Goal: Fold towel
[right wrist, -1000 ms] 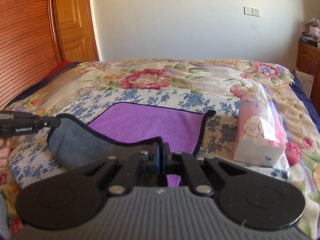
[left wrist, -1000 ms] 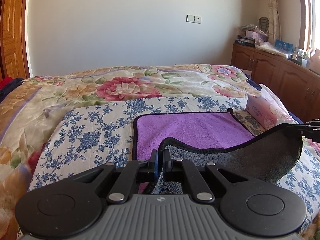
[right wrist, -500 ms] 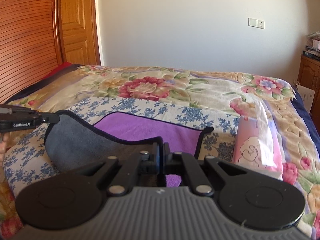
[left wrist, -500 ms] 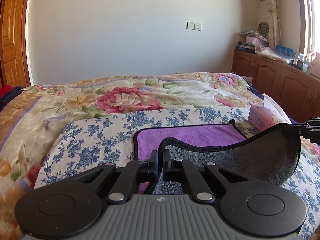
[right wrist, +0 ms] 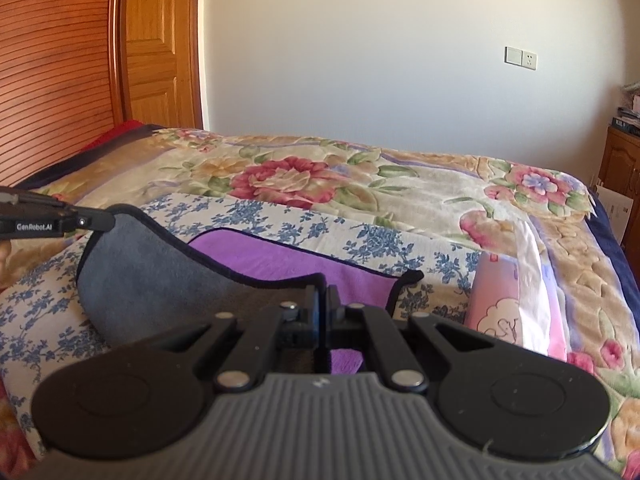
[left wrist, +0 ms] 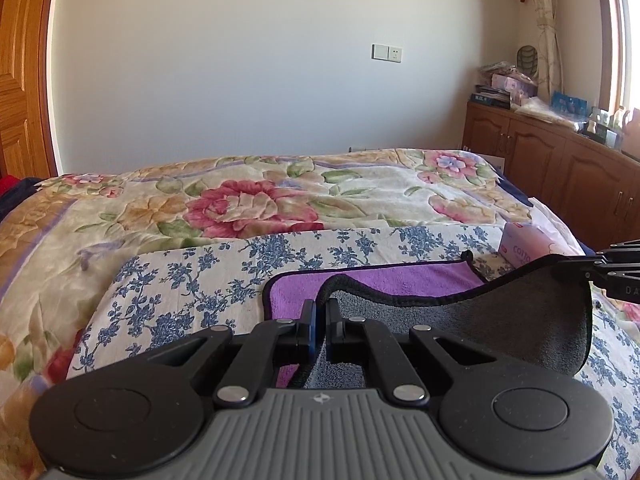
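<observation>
Left wrist view: left gripper (left wrist: 319, 322) clamped on near corner of towel (left wrist: 400, 284), near part hidden under gripper body. Right gripper (left wrist: 592, 270) at 3 o'clock, cut off by frame, pinching the lifted grey underside. Tissue pack (left wrist: 524, 246) at 2 o'clock, partly hidden behind the fold.

Right wrist view: right gripper (right wrist: 323, 314) shut on towel (right wrist: 280, 258) edge above blue-flowered cloth (right wrist: 280, 216). Left gripper (right wrist: 102, 220) at 9 o'clock, gripping the other corner. Tissue pack (right wrist: 508, 312) at 3 o'clock.
</observation>
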